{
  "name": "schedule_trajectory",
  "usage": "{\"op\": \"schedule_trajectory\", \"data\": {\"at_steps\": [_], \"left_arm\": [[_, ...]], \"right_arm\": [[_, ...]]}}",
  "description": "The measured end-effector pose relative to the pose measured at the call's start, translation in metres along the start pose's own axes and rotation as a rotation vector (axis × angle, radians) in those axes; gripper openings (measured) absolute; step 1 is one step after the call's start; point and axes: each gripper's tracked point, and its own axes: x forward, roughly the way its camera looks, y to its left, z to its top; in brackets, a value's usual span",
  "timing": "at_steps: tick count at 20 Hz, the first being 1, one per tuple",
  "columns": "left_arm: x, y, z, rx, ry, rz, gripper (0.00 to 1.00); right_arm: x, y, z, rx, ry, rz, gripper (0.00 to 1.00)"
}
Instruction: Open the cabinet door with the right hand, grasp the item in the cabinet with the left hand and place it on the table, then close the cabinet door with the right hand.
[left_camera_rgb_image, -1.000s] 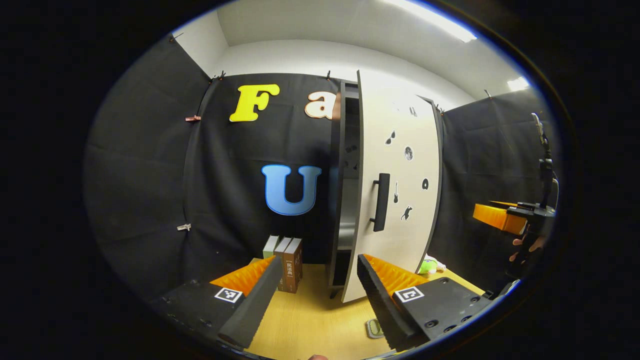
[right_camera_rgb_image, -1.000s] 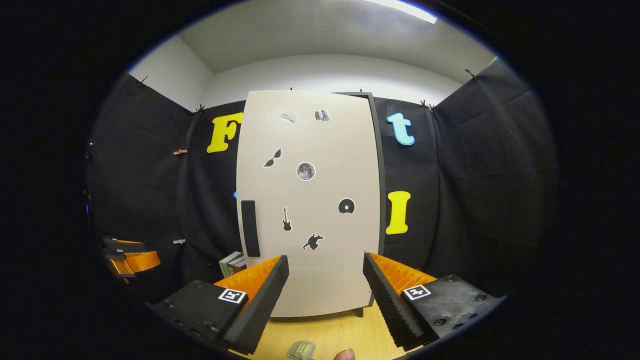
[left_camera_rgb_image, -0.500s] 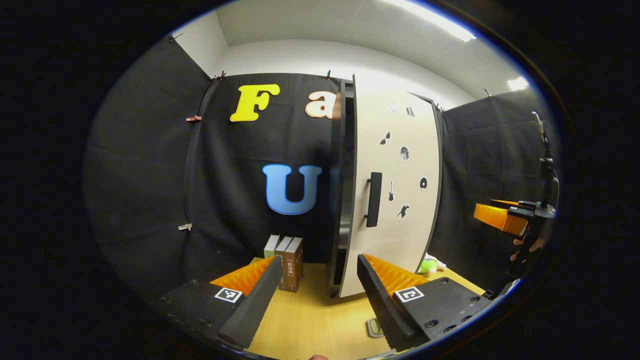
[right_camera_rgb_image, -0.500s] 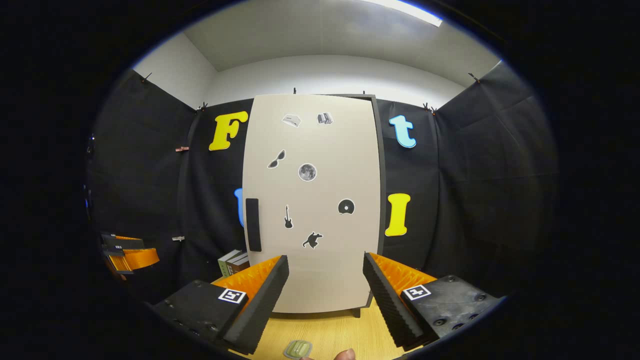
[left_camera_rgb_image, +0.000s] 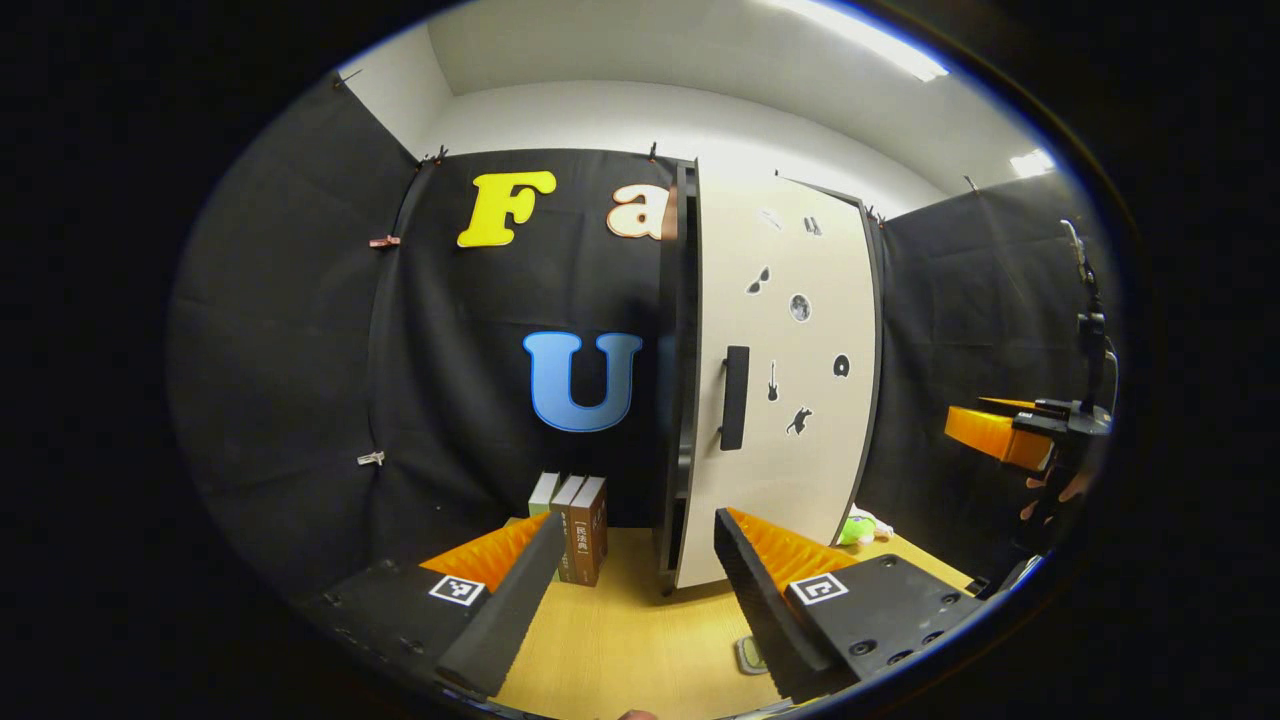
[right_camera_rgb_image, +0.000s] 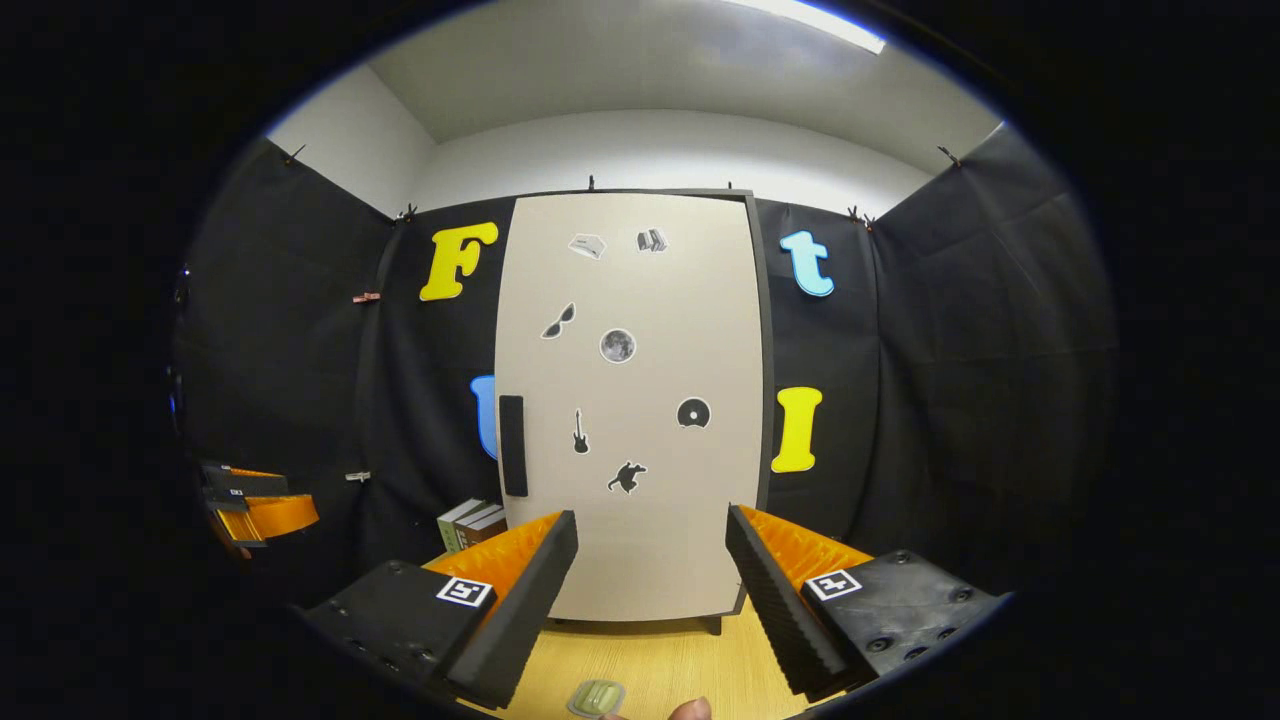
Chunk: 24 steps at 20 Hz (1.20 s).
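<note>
The cabinet door (right_camera_rgb_image: 630, 400) stands flush or nearly flush with its dark frame in the right gripper view; in the left gripper view a thin dark gap shows along its handle edge, so whether it is fully shut cannot be told. Its black handle (right_camera_rgb_image: 512, 445) sits on the left edge, with small stickers (right_camera_rgb_image: 617, 345) scattered over the pale panel. The cabinet (left_camera_rgb_image: 680, 380) stands on the far part of the wooden surface (left_camera_rgb_image: 620, 630). A small pale green item (right_camera_rgb_image: 597, 697) lies flat on the near surface, just in front of the right hand-held gripper (right_camera_rgb_image: 650, 570), whose jaws are spread wide and hold nothing. The left hand-held gripper (left_camera_rgb_image: 630, 570) is likewise wide apart and empty, pointing at the cabinet's left side. Books (left_camera_rgb_image: 575, 525) stand upright left of the cabinet; a green soft toy (left_camera_rgb_image: 860, 528) lies to its right
</note>
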Motion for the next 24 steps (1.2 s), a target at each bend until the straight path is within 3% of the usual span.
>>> {"op": "schedule_trajectory", "data": {"at_steps": [24], "left_arm": [[0.0011, 0.0023, -0.0028, -0.006, 0.006, -0.002, 0.95]], "right_arm": [[-0.0017, -0.0006, -0.0017, -0.003, 0.004, -0.007, 0.98]]}}
